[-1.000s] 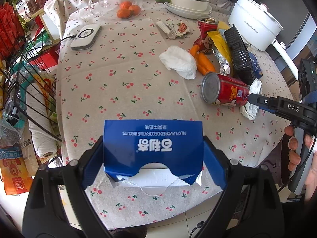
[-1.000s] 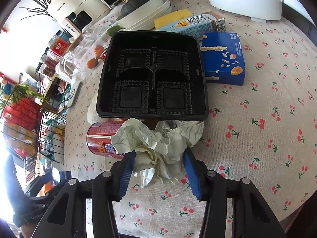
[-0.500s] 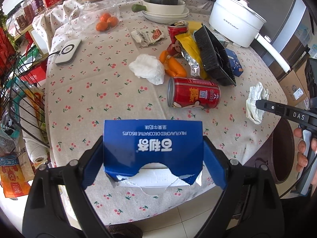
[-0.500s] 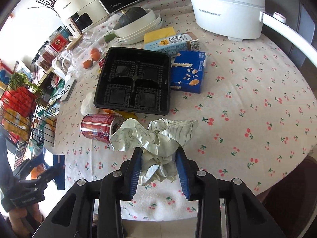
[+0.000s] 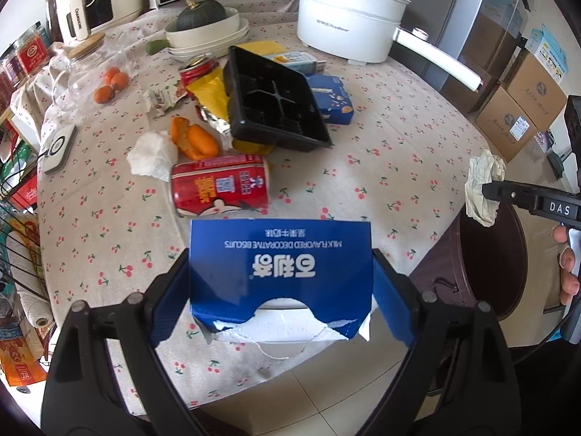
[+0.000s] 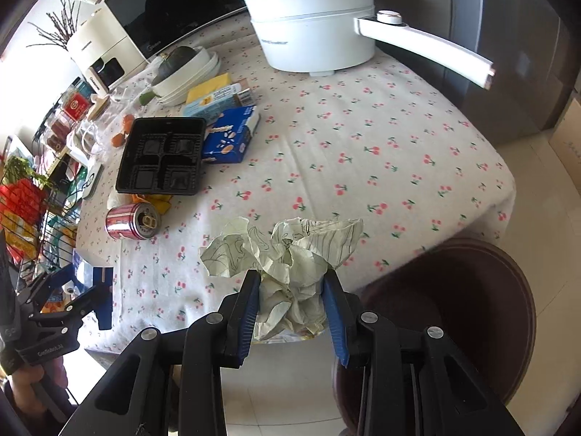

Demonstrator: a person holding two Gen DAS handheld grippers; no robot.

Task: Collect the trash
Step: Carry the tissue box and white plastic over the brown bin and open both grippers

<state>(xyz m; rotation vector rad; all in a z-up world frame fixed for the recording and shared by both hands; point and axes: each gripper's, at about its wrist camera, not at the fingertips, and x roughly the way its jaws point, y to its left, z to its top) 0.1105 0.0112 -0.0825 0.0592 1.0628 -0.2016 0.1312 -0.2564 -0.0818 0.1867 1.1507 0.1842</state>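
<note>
Left gripper (image 5: 281,290): jaws clamped on a torn blue biscuit box (image 5: 280,265) above the counter (image 5: 381,152) edge. Right gripper (image 6: 290,303): jaws clamped on crumpled paper (image 6: 287,265).

Both tongs tilt steeply downward, left tongs (image 5: 281,287) spread wide, right tongs (image 6: 290,299) pinched narrow.

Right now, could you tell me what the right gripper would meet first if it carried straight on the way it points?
Probably the cherry-print tablecloth near the table edge, just beyond the crumpled paper the right gripper holds; depth is unclear.
</note>
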